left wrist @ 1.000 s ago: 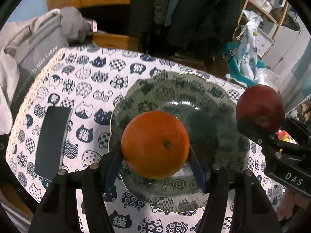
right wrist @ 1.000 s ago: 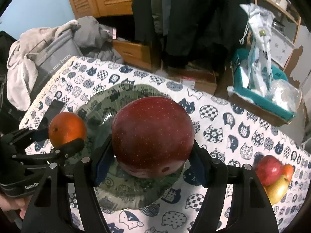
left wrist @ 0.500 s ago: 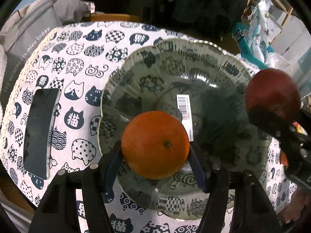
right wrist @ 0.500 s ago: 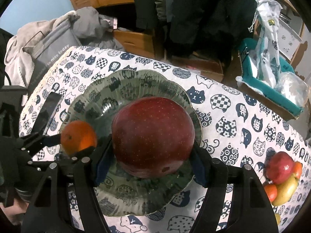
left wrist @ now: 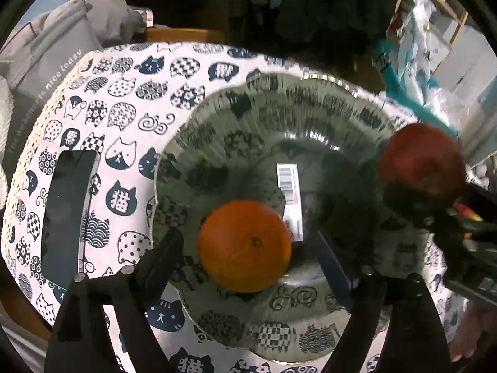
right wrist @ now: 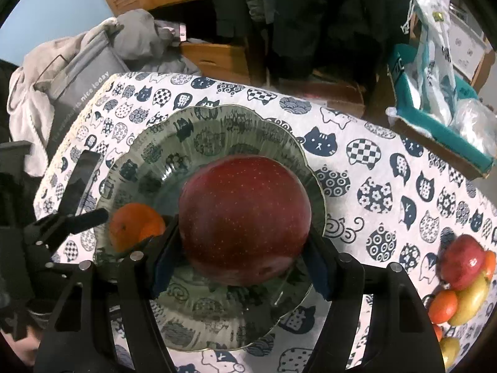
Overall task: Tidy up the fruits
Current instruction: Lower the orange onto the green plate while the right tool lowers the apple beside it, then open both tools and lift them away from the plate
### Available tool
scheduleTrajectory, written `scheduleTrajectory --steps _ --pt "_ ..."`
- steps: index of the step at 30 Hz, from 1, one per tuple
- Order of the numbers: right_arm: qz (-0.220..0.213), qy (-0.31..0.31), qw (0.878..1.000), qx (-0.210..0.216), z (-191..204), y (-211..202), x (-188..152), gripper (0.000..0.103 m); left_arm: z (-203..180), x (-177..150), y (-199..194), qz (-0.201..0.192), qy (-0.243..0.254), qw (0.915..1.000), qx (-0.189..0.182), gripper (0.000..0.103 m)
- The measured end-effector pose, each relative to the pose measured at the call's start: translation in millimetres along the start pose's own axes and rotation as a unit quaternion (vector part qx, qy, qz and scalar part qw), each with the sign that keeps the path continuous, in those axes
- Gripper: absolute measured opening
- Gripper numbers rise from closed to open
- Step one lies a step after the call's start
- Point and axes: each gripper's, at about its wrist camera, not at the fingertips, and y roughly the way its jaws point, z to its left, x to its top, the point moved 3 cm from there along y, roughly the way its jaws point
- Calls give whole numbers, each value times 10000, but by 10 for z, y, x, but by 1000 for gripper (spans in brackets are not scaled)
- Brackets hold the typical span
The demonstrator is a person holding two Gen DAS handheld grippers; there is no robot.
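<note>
An orange (left wrist: pixel 244 246) lies in the green patterned glass plate (left wrist: pixel 310 118), near its front rim. My left gripper (left wrist: pixel 247 248) straddles it with its jaws opening; both pads stand off the fruit. In the right wrist view the same orange (right wrist: pixel 133 228) shows at the plate's (right wrist: pixel 217 124) left side. My right gripper (right wrist: pixel 243 256) is shut on a big dark red apple (right wrist: pixel 245 222), held just above the plate's middle. That apple (left wrist: pixel 422 158) also appears at the right of the left wrist view.
A dark phone (left wrist: pixel 66 208) lies on the cat-print tablecloth (right wrist: pixel 372 168) left of the plate. Several loose fruits (right wrist: pixel 459 279) are heaped at the table's right edge. A grey bag (right wrist: pixel 80 71) and clothes sit beyond the far left corner; a teal box (right wrist: pixel 435 118) stands behind.
The left jaws have spread away from the orange, which now rests in the plate. Both grippers have come down closer to the plate. The right gripper still grips the apple.
</note>
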Motion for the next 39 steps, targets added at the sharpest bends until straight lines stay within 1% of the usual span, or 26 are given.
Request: scheduleTrajectory --steps 5,7,12,17,20,22,25,30,39 --pt "125 71 9999 93 -7 53 -2 72 130 -24 -111 -26 -208 9998 42 87" --pt "192 61 9998 91 7 88 -10 72 191 -46 -184 -95 -310 9995 39 87" --pt "368 -86 9993 9 95 187 -57 72 325 -48 -345 -279 -427 9985 187 87" --pt "650 -217 9976 -99 167 323 -121 72 416 -58 -413 -329 -493 9979 272 87" --pt "734 -252 9969 -151 186 381 -158 72 457 -67 -436 -330 -513 9977 299 87" --pt "589 -272 9979 -49 212 328 -134 73 484 -75 -453 -336 -540 9975 296 87" --pt "476 -377 9981 -114 269 243 -74 74 511 -74 -490 -365 -592 9972 261 87" --pt "231 -194 9995 -33 259 46 12 74 488 -66 -588 -476 -560 9970 221 87" --pt "-507 -148 9981 -303 193 -586 139 74 354 -47 -880 -762 -434 9961 80 87"
